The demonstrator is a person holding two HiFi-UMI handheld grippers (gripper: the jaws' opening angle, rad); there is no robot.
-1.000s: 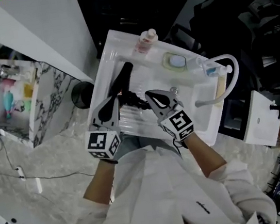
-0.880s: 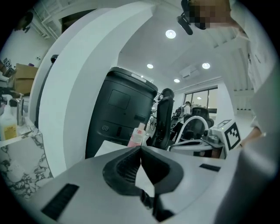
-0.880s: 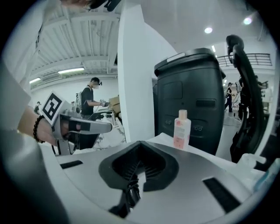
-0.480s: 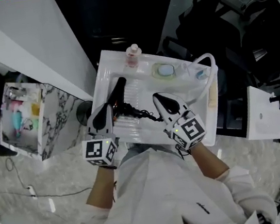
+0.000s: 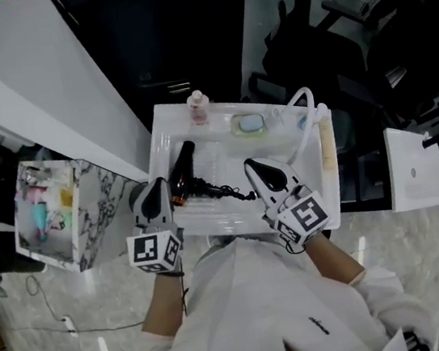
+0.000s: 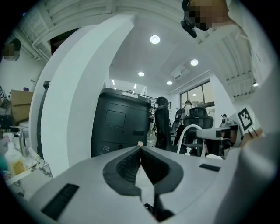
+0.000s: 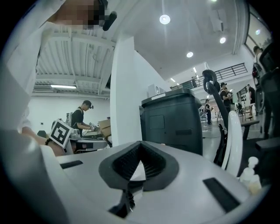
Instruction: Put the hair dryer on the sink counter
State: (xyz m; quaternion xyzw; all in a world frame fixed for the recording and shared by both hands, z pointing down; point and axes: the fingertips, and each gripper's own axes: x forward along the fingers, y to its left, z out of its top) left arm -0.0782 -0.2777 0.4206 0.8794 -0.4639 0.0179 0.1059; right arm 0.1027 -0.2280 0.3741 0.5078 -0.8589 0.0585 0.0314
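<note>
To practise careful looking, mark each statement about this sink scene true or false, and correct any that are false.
1. The black hair dryer lies on the white sink unit. True.
2. The left gripper has its jaws wide open. False: its jaws are together, with nothing between them.
3. A small pink bottle stands at the sink unit's far edge. True.
4. The oval soap dish sits to the left of the hair dryer. False: in the head view it sits to the dryer's right, near the far edge.
5. The right gripper has its jaws together and holds nothing. True.
</note>
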